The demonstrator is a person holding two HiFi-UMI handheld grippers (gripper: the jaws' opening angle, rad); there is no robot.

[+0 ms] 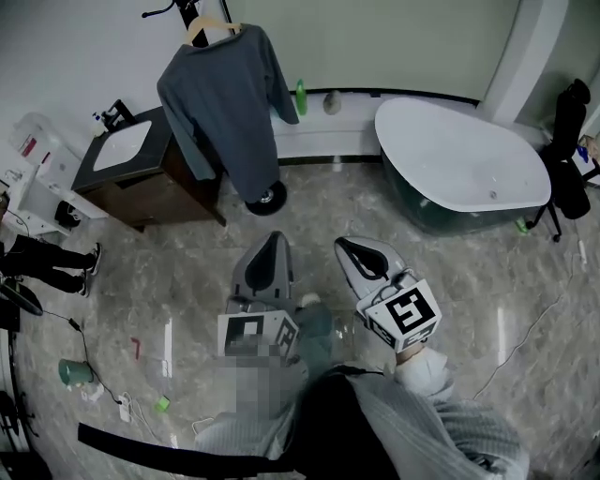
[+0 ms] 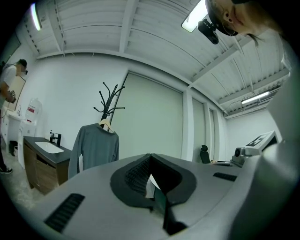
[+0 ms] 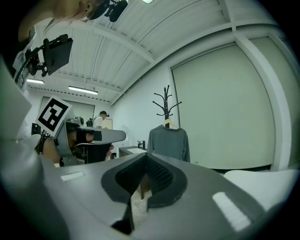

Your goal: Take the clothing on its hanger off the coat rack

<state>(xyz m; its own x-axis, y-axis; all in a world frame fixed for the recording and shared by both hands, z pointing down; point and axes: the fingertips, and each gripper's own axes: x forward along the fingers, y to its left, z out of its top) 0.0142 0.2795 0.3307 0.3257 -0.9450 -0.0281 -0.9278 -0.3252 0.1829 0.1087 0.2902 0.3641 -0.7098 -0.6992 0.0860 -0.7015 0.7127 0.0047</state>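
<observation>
A grey long-sleeved sweater (image 1: 228, 103) hangs on a wooden hanger (image 1: 212, 28) from the black coat rack (image 1: 187, 11), at the far side of the room. It also shows far off in the left gripper view, sweater (image 2: 95, 149) under the rack's branches (image 2: 110, 99), and in the right gripper view, sweater (image 3: 168, 143). My left gripper (image 1: 273, 238) and right gripper (image 1: 345, 246) are held low and near me, well short of the rack. Both are shut with nothing between the jaws.
A dark vanity with a white sink (image 1: 127, 159) stands left of the rack. A white bathtub (image 1: 464, 159) fills the right. A black chair (image 1: 567, 150) is at the far right. Cables and small items (image 1: 80, 375) lie on the marble floor. A person (image 1: 47, 262) stands at the left.
</observation>
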